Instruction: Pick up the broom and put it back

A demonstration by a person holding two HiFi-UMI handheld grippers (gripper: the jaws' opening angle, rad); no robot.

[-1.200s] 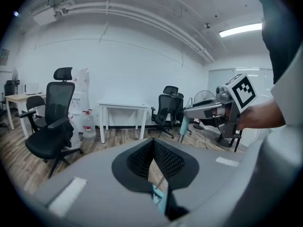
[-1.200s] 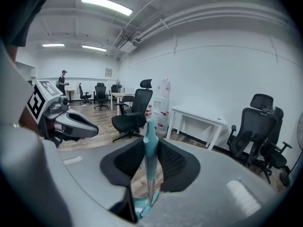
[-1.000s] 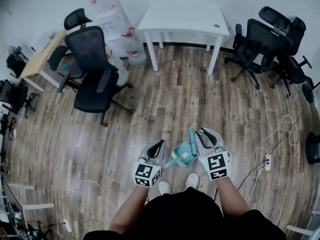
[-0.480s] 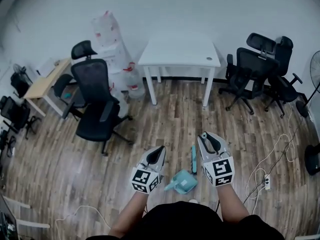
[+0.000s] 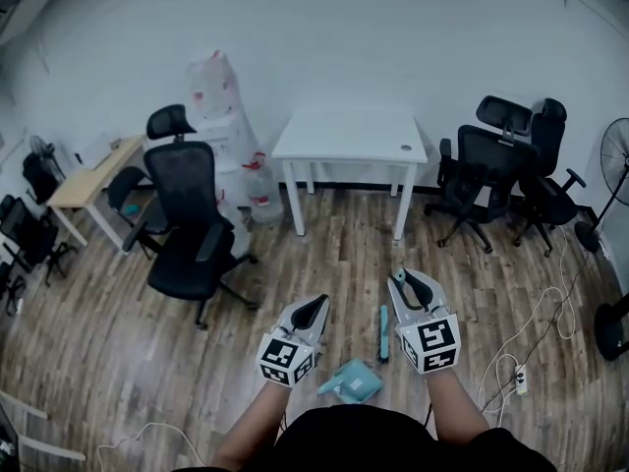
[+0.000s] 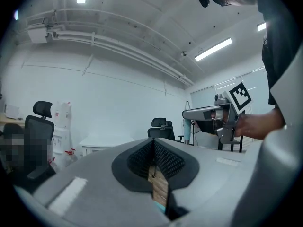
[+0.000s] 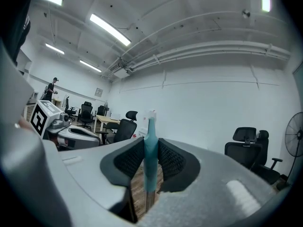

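Observation:
The broom's teal handle (image 7: pixel 150 148) stands upright between the pads of my right gripper (image 7: pixel 150 141), which is shut on it. In the head view the broom handle (image 5: pixel 382 332) hangs down from the right gripper (image 5: pixel 401 281). The teal head and dustpan part (image 5: pixel 354 382) hangs low between both hands, just in front of the person's body. My left gripper (image 5: pixel 316 305) is level beside it on the left, jaws shut to a point with nothing seen between the pads (image 6: pixel 154 152). The left gripper view shows the right gripper (image 6: pixel 213 119) with the handle.
Ahead stands a white table (image 5: pixel 351 136) against the wall. Black office chairs (image 5: pixel 192 219) are at the left and others (image 5: pixel 491 170) at the right. Stacked water bottles (image 5: pixel 221 116), a wooden desk (image 5: pixel 88 180), a fan (image 5: pixel 614 165), and floor cables with a power strip (image 5: pixel 518 382).
Both grippers have risen together, and the broom has come up with the right one. The head view has tilted up and shows more of the wall.

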